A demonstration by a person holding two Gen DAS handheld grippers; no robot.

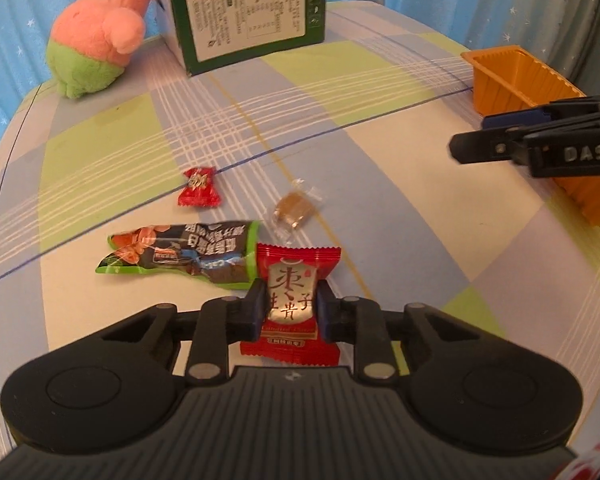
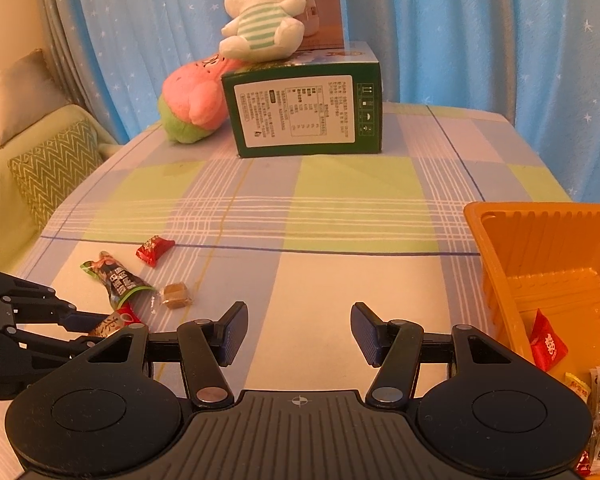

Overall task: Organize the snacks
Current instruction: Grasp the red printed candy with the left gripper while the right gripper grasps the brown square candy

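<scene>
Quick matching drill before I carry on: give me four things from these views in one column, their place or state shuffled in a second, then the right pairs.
1. red packet with gold panel
2. clear-wrapped brown candy
3. white rabbit plush
4. right gripper

A. on top of the green box
B. open, nothing between its fingers
C. loose on the checked cloth
D. clamped in the left gripper

Pairs: 1-D, 2-C, 3-A, 4-B

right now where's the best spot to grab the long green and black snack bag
Grip the green and black snack bag across its narrow middle, coming from above with fingers either side of its long axis. It lies flat on the tablecloth, and its right end touches the red packet, so avoid that end.
</scene>
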